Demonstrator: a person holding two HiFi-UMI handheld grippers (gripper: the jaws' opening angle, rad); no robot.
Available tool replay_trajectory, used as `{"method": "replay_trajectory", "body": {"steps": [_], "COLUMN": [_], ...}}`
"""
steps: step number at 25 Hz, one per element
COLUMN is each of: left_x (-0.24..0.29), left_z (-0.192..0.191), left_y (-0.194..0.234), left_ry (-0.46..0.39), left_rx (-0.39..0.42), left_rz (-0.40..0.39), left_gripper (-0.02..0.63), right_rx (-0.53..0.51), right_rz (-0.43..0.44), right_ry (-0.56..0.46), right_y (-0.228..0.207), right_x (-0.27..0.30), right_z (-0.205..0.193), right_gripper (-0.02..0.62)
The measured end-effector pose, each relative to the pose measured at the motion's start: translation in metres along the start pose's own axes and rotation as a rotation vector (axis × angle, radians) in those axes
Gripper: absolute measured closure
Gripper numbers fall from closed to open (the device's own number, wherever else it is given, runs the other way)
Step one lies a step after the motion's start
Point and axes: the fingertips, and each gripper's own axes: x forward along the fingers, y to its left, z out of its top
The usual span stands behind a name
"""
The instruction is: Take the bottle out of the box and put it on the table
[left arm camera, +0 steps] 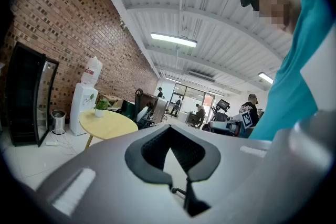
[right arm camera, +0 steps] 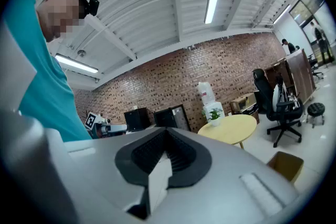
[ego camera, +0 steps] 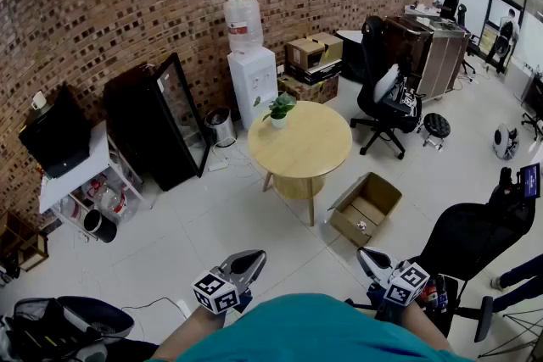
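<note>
An open cardboard box [ego camera: 366, 208] stands on the white floor beside the round yellow table [ego camera: 301, 140]. A small item lies inside the box, probably the bottle [ego camera: 362, 225]; it is too small to make out. My left gripper [ego camera: 250, 257] and right gripper [ego camera: 365, 254] are held close to my body at the bottom of the head view, well short of the box. Both are shut with nothing between their jaws. The right gripper view shows the table [right arm camera: 231, 128] and the box [right arm camera: 287, 164] ahead to the right. The left gripper view shows the table [left arm camera: 107, 124] at the left.
A potted plant [ego camera: 279, 108] sits on the table's far edge. A water dispenser [ego camera: 251, 72] and a black glass-door fridge [ego camera: 165, 119] stand against the brick wall. Office chairs [ego camera: 386, 97] [ego camera: 475, 237] flank the right side. People work at the far right.
</note>
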Motion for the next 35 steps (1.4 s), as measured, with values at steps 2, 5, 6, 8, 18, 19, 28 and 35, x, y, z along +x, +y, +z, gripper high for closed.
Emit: {"method": "replay_trajectory", "body": {"steps": [2, 5, 6, 8, 18, 19, 28, 35], "left_x": [0.014, 0.037, 0.045, 0.060, 0.108, 0.108, 0.121, 0.114], "left_z": [-0.005, -0.010, -0.011, -0.017, -0.036, -0.038, -0.036, -0.024], "left_y": [-0.010, -0.027, -0.033, -0.047, -0.063, -0.058, 0.100, 0.249], "left_ry": [0.001, 0.000, 0.000, 0.003, 0.044, 0.044, -0.010, -0.008], "left_rx": [-0.001, 0.005, 0.004, 0.001, -0.037, -0.039, -0.082, -0.075], "left_rz": [-0.001, -0.005, -0.005, -0.005, -0.008, -0.008, -0.063, -0.138], "left_gripper": [0.606, 0.606, 0.606, 0.606, 0.606, 0.606, 0.606, 0.606], "right_rx": [-0.010, -0.018, -0.017, -0.015, 0.015, 0.018, -0.032, -0.043], "right_rz": [0.005, 0.012, 0.014, 0.017, 0.009, 0.007, -0.052, -0.123], "right_ry": [0.005, 0.010, 0.012, 0.016, 0.023, 0.026, 0.064, 0.070], "right_y": [-0.008, -0.020, -0.024, -0.034, -0.080, -0.083, -0.134, -0.164], "right_x": [-0.014, -0.034, -0.042, -0.058, -0.081, -0.079, 0.058, 0.185], "right_z": [0.001, 0.005, 0.005, 0.004, 0.001, -0.002, -0.011, -0.031], "right_gripper": [0.594, 0.594, 0.594, 0.594, 0.594, 0.594, 0.594, 0.594]}}
